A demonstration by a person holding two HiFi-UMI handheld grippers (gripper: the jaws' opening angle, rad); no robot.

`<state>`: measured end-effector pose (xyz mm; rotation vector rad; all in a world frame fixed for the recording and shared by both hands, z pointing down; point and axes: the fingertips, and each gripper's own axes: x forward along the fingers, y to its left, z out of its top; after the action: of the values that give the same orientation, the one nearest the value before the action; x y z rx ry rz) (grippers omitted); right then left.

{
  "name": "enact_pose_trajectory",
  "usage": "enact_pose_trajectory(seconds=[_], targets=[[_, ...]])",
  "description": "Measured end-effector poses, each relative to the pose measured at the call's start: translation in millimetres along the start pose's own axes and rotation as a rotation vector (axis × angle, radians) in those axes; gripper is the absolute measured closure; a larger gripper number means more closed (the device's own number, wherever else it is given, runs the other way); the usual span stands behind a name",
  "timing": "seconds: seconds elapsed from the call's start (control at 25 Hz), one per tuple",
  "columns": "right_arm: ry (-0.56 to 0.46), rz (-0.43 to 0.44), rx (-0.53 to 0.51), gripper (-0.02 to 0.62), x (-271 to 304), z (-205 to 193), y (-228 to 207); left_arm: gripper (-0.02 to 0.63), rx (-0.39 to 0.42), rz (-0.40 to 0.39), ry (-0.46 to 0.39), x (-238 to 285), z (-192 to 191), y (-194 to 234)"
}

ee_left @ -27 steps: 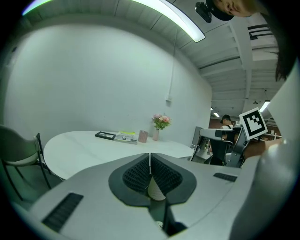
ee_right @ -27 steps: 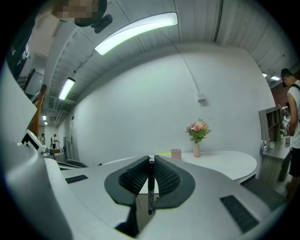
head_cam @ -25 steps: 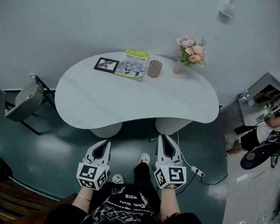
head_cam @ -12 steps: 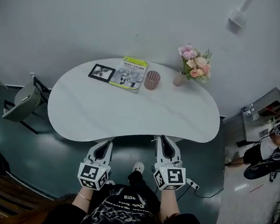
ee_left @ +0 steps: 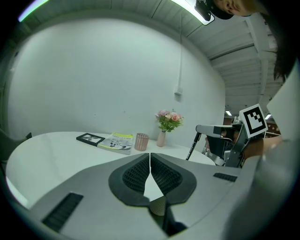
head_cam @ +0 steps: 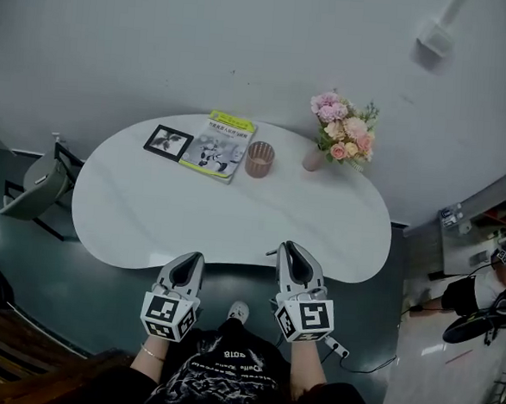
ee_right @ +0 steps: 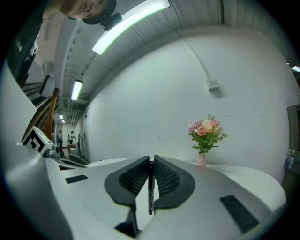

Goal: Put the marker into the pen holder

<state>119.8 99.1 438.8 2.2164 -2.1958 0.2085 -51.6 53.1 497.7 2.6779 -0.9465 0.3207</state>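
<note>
A pink ribbed pen holder (head_cam: 259,159) stands at the back of the white table (head_cam: 148,215), and also shows in the left gripper view as the same pen holder (ee_left: 141,141). A thin black marker (ee_right: 151,187) is pinched upright in my right gripper (ee_right: 151,161), which is shut on it. In the head view the right gripper (head_cam: 288,248) reaches just over the table's near edge. My left gripper (head_cam: 190,260) hangs at that edge, left of the right one. The left gripper (ee_left: 150,157) has its pads closed together with nothing between them. From the left, the marker (ee_left: 193,145) hangs below the right gripper.
A yellow-green book (head_cam: 219,145) and a black picture frame (head_cam: 168,142) lie left of the holder. A vase of flowers (head_cam: 339,138) stands right of it. A chair (head_cam: 34,186) sits left of the table. Shelving (head_cam: 481,221) and a person (head_cam: 480,295) are at the far right.
Both grippers have come forward from over the floor to the table's near edge. The table now lies closer and lower in the head view. The grip on the marker is unchanged.
</note>
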Motion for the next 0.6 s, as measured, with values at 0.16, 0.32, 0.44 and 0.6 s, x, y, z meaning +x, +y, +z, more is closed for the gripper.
enact_pose_trajectory(seconds=[0.16, 0.32, 0.44, 0.6], targets=[[-0.009, 0.024, 0.047, 0.54, 9, 5, -28, 0.58, -0.01, 0.019, -0.003, 21, 3, -11], [-0.035, 0.02, 0.094, 0.54, 14, 11, -52, 0.58, -0.011, 0.02, 0.001, 35, 3, -19], [-0.045, 0.014, 0.124, 0.54, 16, 14, -61, 0.58, -0.014, 0.018, 0.005, 42, 3, -22], [-0.042, 0.01, 0.108, 0.54, 23, 14, -63, 0.58, -0.015, 0.009, -0.003, 52, 10, -19]])
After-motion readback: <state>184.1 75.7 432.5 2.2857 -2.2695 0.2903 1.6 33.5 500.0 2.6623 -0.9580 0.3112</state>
